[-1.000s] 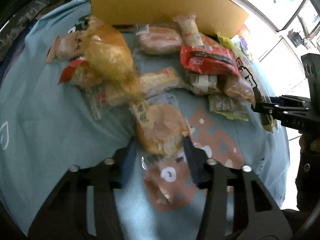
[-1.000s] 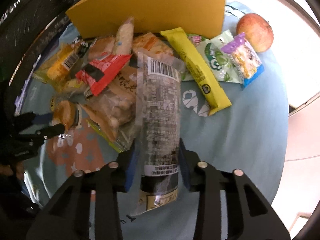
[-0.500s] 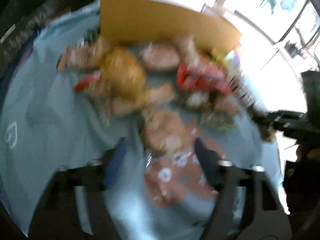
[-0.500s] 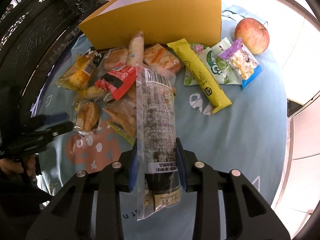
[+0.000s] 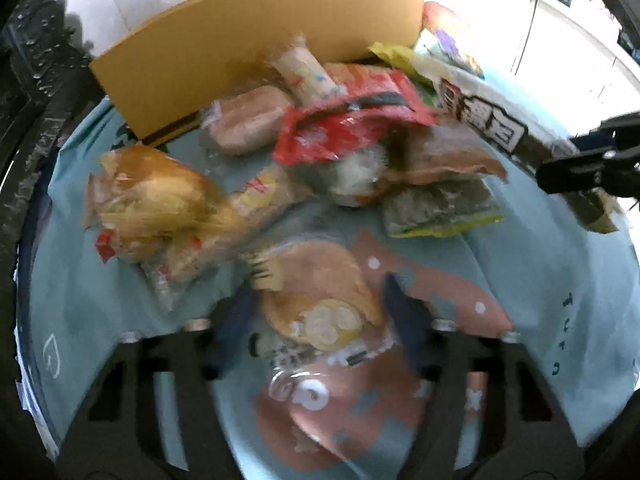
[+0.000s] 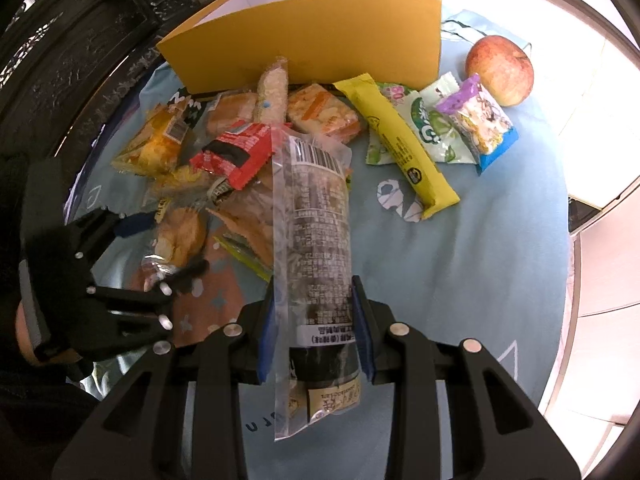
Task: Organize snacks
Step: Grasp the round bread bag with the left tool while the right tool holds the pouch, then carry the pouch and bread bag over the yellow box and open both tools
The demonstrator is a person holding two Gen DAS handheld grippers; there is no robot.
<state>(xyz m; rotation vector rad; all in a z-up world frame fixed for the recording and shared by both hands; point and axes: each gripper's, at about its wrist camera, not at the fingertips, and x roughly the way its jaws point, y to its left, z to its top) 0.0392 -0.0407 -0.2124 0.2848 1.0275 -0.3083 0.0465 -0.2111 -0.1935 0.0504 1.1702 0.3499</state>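
My right gripper [image 6: 314, 332] is shut on a long clear pack of dark snack [image 6: 316, 232] and holds it above the blue cloth [image 6: 480, 248]. My left gripper [image 5: 316, 320] is open, its fingers on either side of a wrapped round bun [image 5: 320, 300] lying on the cloth; it also shows in the right wrist view [image 6: 160, 248]. The yellow box [image 6: 312, 40] stands open at the back. A heap of packets lies before it: a red packet [image 6: 236, 152], a yellow bar [image 6: 396, 140], a wrapped yellow cake [image 6: 156, 144].
An apple [image 6: 500, 68] sits right of the box. Green [image 6: 424, 124] and purple-blue [image 6: 480, 120] candy packs lie beside the yellow bar. A dark carved cabinet [image 6: 60, 60] stands at the left. The cloth's right edge drops to a pale floor.
My left gripper has moved forward and lower around the wrapped bun, its view blurred by motion. My right gripper has lifted the long pack higher and back from the heap.
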